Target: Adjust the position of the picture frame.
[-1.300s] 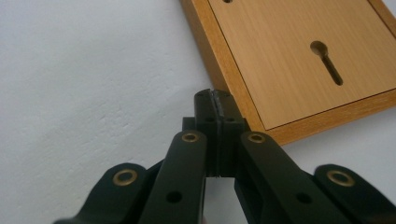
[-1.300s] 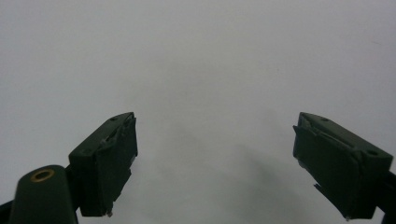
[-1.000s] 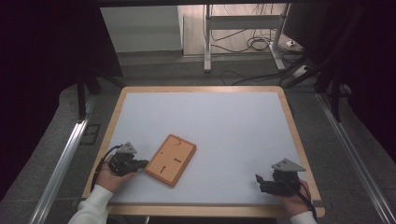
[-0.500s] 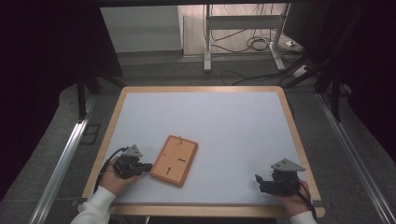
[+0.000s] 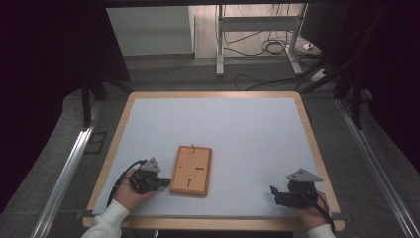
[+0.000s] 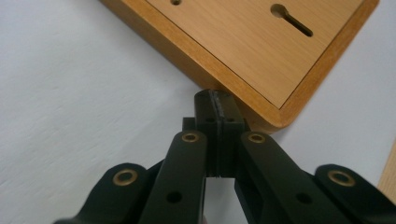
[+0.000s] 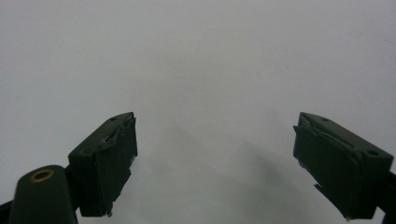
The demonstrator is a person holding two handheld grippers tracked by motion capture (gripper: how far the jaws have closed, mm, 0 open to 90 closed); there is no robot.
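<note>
Jaws of the left gripper [image 6: 215,100] are pressing clenched against the wooden board [image 5: 191,170] edge at lower centre, while the right gripper [image 7: 215,163] is resting released at lower right.

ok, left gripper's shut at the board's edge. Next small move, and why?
Probably keep nudging the board sideways toward the table's middle. The left gripper is shut, its fingers against the board's side near a corner, so it can only push; the right gripper rests open, far off.
</note>
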